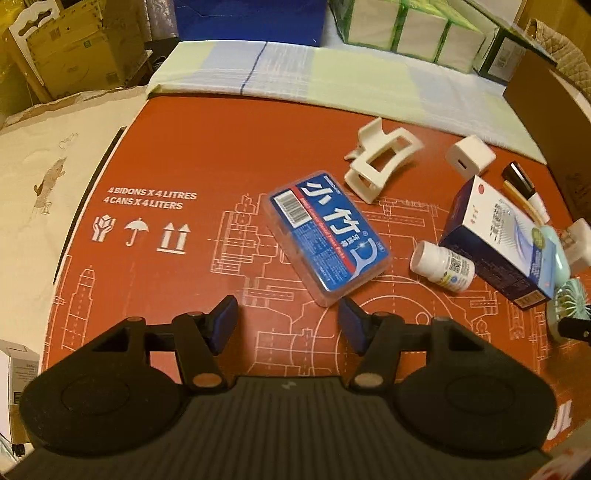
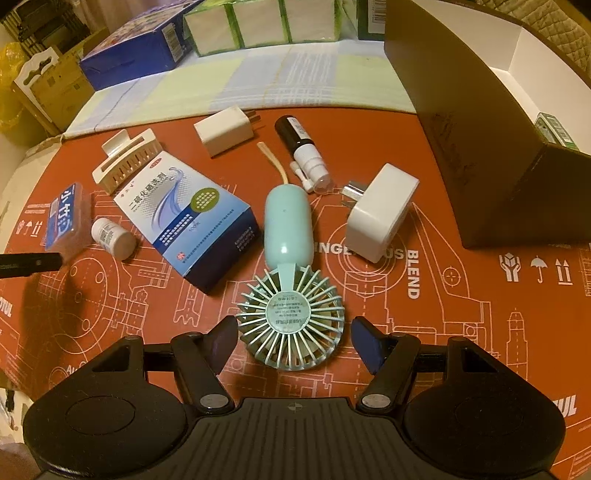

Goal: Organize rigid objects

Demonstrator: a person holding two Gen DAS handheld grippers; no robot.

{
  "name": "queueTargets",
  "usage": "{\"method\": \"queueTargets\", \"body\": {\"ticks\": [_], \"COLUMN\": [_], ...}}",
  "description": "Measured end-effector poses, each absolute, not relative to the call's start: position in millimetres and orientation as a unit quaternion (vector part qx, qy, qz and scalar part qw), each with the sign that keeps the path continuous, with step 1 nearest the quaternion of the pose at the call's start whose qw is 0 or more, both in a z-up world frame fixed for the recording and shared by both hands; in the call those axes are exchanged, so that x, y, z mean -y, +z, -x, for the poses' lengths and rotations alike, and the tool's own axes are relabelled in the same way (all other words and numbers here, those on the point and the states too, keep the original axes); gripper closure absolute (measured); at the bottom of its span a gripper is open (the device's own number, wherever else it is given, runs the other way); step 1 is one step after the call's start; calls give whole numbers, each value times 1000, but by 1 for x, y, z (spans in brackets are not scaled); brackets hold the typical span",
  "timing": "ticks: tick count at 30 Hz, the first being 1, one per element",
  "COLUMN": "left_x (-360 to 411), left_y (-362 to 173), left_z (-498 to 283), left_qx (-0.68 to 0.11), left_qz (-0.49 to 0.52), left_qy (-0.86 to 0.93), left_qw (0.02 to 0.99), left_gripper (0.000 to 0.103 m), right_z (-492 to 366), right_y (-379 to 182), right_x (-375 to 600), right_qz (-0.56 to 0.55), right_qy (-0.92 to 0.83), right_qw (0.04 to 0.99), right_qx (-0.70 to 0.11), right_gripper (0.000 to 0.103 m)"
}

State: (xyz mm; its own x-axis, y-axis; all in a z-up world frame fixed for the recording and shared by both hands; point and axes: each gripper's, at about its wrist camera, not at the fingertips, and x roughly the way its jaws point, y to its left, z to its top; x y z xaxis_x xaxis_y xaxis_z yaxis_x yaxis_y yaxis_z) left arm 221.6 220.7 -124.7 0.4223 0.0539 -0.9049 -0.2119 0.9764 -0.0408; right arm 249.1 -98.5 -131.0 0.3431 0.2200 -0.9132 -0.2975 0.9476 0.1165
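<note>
Rigid items lie scattered on a red printed cardboard sheet (image 1: 177, 147). My left gripper (image 1: 289, 322) is open and empty, just short of a blue floss box (image 1: 328, 236). Beyond that box are a white hair claw (image 1: 380, 162), a white charger (image 1: 469, 155), a pill bottle (image 1: 443, 266) and a blue-white carton (image 1: 498, 236). My right gripper (image 2: 295, 343) is open, and the round head of a mint handheld fan (image 2: 291, 317) lies between its fingers; a narrow gap shows at the right pad. Past the fan are a spray bottle (image 2: 303, 151), a white plug adapter (image 2: 380, 214), the carton (image 2: 192, 218) and the charger (image 2: 225, 129).
A tall brown box (image 2: 480, 158) with a white inside stands open at the right and holds a small green pack (image 2: 554, 129). Tissue packs (image 2: 258, 22) and a blue box (image 2: 136, 51) line the back on a checked cloth (image 1: 295, 74). Part of the left gripper (image 2: 29, 264) shows at the left edge.
</note>
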Motion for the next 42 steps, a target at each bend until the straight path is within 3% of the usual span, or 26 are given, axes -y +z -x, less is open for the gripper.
{"method": "queueTargets", "body": {"ticks": [4, 6, 17, 26, 42], "left_x": [-229, -230, -223, -226, -211], "left_y": [-110, -106, -132, -136, -138], "left_z": [-228, -238, -289, -270, -248], "left_qx": [-519, -511, -539, -532, -535], "left_qz": [122, 135, 120, 79, 29], "left_qy": [61, 64, 77, 52, 50], "left_qw": [844, 846, 830, 841, 843], "left_gripper": [45, 38, 37, 49, 50], "right_z": [-251, -252, -252, -253, -265], "right_y": [-129, -127, -125, -121, -147], "right_x": [102, 103, 105, 104, 85], "right_qz": [38, 35, 22, 22, 98], "right_qy": [154, 154, 141, 146, 161], "right_qw": [821, 822, 827, 831, 829], "right_qx": [-549, -546, -544, -536, -526], "right_gripper": [38, 38, 38, 38, 42]}}
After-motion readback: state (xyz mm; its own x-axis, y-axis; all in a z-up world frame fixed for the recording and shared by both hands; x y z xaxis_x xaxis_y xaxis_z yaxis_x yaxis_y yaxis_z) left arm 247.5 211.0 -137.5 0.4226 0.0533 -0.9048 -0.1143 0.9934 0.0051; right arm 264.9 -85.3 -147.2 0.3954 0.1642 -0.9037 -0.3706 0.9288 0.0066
